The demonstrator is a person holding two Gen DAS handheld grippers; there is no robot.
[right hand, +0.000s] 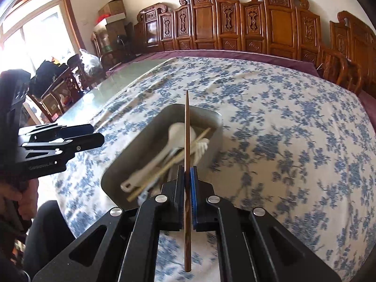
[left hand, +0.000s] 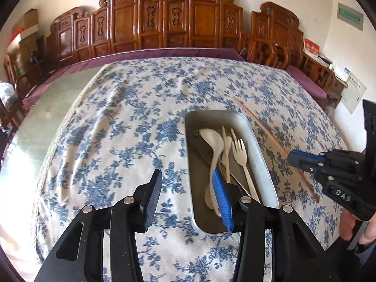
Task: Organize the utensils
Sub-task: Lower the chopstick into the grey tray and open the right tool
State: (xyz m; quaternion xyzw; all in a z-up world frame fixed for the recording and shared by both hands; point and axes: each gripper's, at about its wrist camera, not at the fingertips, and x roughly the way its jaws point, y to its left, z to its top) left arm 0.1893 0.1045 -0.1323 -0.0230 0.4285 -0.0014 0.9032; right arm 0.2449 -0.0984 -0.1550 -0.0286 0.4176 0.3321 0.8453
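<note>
Clearly pinched between the closed pads of the right gripper [right hand: 187, 188], the brown chopstick [right hand: 187, 141] slants above the metal tray [right hand: 117, 164] of utensils on the floral cloth [right hand: 282, 141], while only the left wrist view shows the left gripper [left hand: 188, 195] half-spread, empty.
</note>
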